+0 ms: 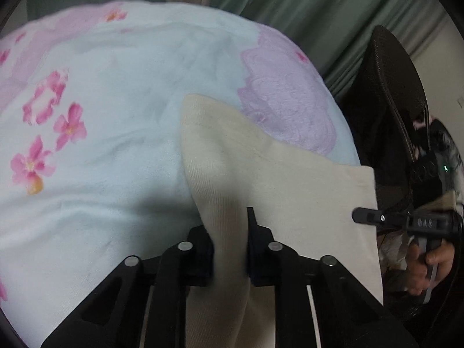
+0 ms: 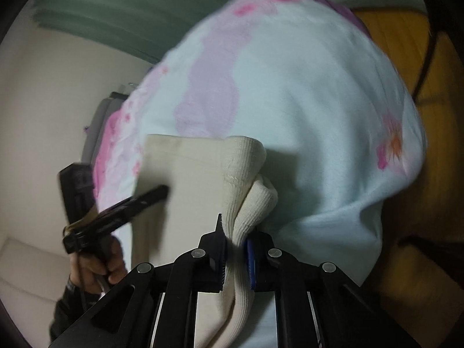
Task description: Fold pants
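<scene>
Over the floral blanket (image 1: 121, 121), left gripper (image 1: 229, 249) fingers clamp the cream pants (image 1: 290, 179); right gripper (image 2: 235, 249) fingers likewise.

- Support: pale blue blanket (image 1: 121, 92) with pink flowers and lilac patches.
- Cream pants (image 1: 261, 174) lie directly on it, beside a lilac patch (image 1: 284, 104).

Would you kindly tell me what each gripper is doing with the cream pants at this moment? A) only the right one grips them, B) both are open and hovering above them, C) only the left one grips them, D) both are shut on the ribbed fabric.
D: the left gripper and the right gripper each pinch a ribbed part of the cream pants over the floral blanket.
</scene>
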### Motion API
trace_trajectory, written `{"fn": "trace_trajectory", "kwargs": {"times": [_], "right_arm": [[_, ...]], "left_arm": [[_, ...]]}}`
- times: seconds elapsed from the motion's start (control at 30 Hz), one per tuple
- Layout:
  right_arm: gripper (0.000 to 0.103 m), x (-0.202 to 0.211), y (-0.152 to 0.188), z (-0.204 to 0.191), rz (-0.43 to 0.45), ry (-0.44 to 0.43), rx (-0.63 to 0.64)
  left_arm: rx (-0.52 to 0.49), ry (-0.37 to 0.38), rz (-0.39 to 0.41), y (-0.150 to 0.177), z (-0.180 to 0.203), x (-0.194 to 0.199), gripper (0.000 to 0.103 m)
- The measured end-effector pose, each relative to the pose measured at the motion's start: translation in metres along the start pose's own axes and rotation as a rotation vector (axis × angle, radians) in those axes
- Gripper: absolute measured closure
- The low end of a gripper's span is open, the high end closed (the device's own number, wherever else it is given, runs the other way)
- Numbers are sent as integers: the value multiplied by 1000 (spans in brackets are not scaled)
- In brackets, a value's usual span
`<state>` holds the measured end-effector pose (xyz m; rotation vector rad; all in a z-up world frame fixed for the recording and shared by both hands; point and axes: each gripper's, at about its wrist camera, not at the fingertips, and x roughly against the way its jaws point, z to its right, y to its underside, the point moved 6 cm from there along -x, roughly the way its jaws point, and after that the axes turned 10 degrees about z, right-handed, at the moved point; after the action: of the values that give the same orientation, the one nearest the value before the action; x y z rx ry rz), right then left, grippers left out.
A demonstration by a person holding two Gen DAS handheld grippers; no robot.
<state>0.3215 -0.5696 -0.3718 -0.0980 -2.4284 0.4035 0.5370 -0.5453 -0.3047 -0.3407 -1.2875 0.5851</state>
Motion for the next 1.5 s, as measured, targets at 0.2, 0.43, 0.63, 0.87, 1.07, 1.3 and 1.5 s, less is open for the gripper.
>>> {"fn": "trace_trajectory", "kwargs": {"times": [0.2,0.43,0.63,0.87,1.07,1.3,1.5], "right_arm": [[92,18,-4,-17,24,-70,36],[92,74,10,-108,70,-299,208],[92,110,77,-184,39,-481,397],[92,132,215,-255,-84,-667,650],[92,128,331,-258,-257,-714,796],[92,96,432,-236,-427,-663,949],[92,62,459,-220,-478,-569,1020]], "left_arm": [[-58,-24,84,-5,22,37,88],[-36,-36,263,22,21,153,88],[-18,-94,393,98,18,255,88],[108,-156,422,227,-7,321,88],[232,-194,359,330,-34,333,86],[308,-227,330,387,-52,335,79],[343,-312,331,429,-51,361,77]]}}
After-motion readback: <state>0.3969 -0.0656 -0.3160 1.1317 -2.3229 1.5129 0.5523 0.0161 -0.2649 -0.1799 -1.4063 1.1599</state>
